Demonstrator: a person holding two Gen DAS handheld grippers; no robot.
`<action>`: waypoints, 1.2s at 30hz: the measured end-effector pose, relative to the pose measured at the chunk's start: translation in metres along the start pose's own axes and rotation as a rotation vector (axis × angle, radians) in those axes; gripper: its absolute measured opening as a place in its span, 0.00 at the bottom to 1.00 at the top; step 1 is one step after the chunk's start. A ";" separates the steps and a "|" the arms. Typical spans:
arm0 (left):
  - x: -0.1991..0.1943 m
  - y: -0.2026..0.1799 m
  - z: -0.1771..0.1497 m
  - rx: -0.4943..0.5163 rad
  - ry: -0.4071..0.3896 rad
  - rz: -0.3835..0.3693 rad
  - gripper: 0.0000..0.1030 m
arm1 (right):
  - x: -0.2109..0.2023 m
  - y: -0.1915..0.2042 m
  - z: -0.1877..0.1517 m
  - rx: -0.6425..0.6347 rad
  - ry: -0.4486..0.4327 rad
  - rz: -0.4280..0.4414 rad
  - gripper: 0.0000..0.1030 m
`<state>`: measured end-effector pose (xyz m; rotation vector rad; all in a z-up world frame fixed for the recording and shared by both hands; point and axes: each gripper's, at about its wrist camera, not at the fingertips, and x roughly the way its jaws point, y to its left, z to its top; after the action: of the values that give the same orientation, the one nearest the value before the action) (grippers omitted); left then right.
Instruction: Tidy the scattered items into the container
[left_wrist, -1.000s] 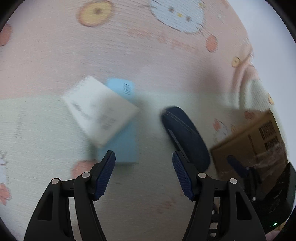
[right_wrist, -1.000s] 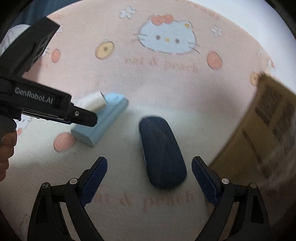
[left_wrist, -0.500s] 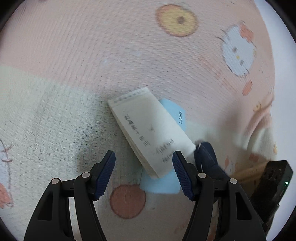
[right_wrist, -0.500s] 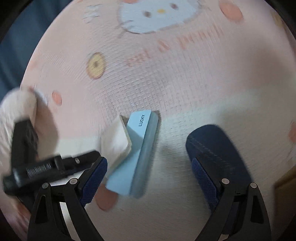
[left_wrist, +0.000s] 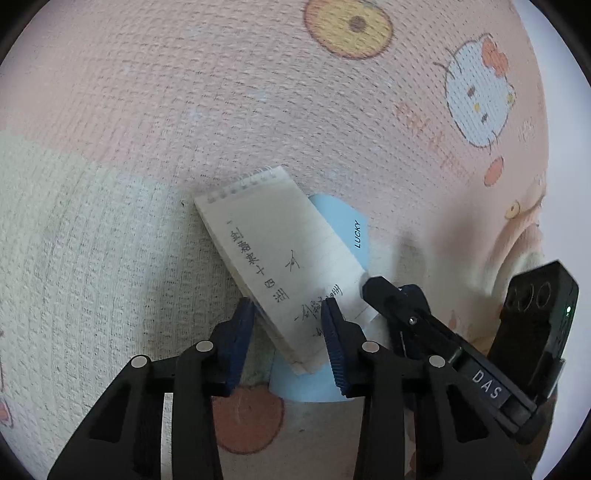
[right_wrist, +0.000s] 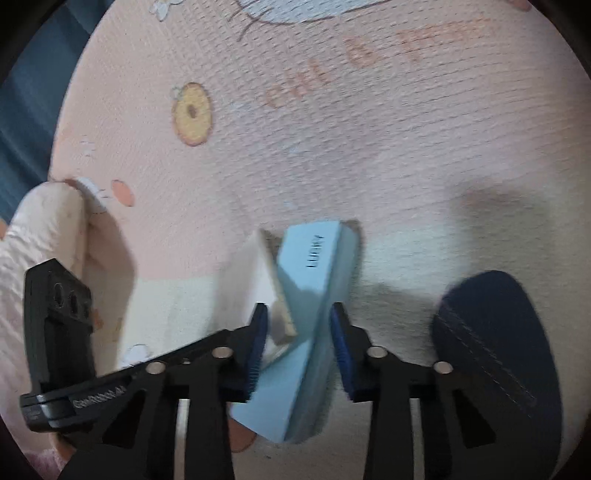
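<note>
A white spiral notepad (left_wrist: 273, 240) with handwriting leans on a light blue box (left_wrist: 340, 225) marked LUCKY, both on the mat. My left gripper (left_wrist: 288, 317) is closing on the notepad's near end, one pad at its page edge and the other on its top face. My right gripper (right_wrist: 299, 332) is closing across the light blue box (right_wrist: 310, 266), and a corner of the notepad (right_wrist: 251, 269) lies against its left pad. In the left wrist view a right fingertip (left_wrist: 373, 286) touches the notepad's right corner.
A dark navy oval pouch (right_wrist: 495, 354) lies right of the blue box. The pink and cream cartoon-cat mat (left_wrist: 184, 92) covers the surface. A pale fuzzy sleeve (right_wrist: 40, 229) and the left tool's black body (right_wrist: 59, 325) are at the left. Dark blue floor (right_wrist: 29, 92) shows beyond the mat's edge.
Both grippers came in over the notepad and blue box and their jaws narrowed from wide. The right one swung left off the navy pouch. The cardboard box left both views.
</note>
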<state>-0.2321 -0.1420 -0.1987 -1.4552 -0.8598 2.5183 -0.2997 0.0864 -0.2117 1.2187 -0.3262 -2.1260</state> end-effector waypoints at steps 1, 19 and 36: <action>0.000 -0.001 0.000 0.002 -0.001 0.000 0.40 | 0.000 0.000 0.000 -0.006 -0.002 0.001 0.24; -0.023 -0.050 -0.062 0.165 0.086 -0.094 0.30 | -0.100 -0.002 -0.071 0.027 -0.027 -0.070 0.13; -0.007 -0.084 -0.136 0.242 0.272 -0.121 0.26 | -0.143 -0.010 -0.143 0.006 0.083 -0.255 0.13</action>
<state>-0.1308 -0.0175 -0.2010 -1.5632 -0.5584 2.1815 -0.1337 0.2021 -0.1970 1.4105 -0.1466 -2.2802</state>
